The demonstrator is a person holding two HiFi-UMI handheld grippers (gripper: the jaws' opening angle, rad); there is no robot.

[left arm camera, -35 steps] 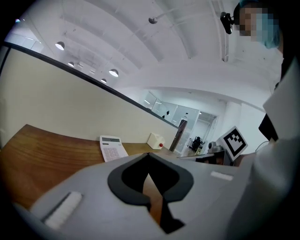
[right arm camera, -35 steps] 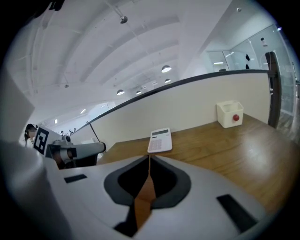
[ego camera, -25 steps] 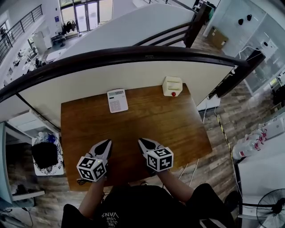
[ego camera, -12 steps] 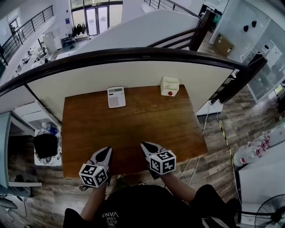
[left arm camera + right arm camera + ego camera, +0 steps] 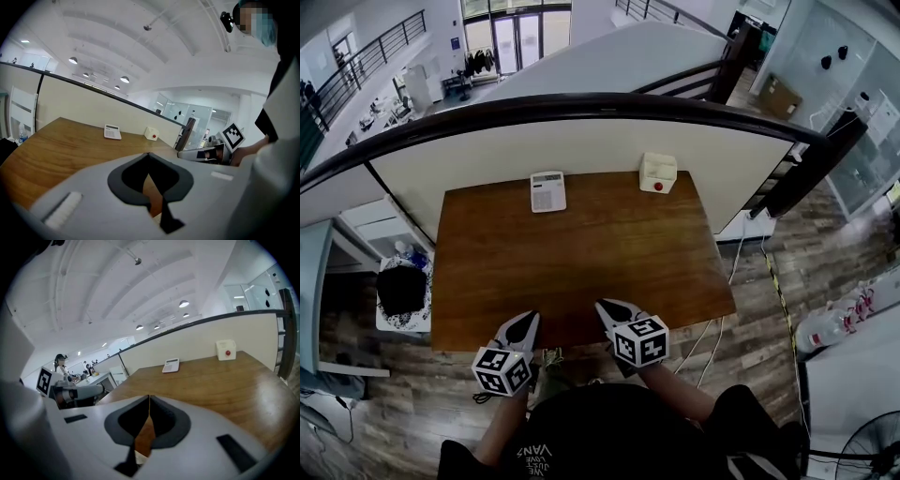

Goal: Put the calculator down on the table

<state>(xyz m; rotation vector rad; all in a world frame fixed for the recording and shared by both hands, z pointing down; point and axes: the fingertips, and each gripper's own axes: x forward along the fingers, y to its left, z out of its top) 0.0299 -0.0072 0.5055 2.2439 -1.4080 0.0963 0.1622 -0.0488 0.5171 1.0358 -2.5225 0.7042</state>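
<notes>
Holding the left gripper (image 5: pixel 526 321) at seven o'clock and the right gripper (image 5: pixel 606 308) at five o'clock, just over the near edge of the wooden table (image 5: pixel 581 262). Pressing both pairs of jaws together, pinching nothing. Seeing the calculator (image 5: pixel 547 191) lying flat at eleven o'clock by the far edge, well apart from both grippers. Seeing a white box with a red button (image 5: pixel 657 172) sitting at one o'clock, near the far edge.
</notes>
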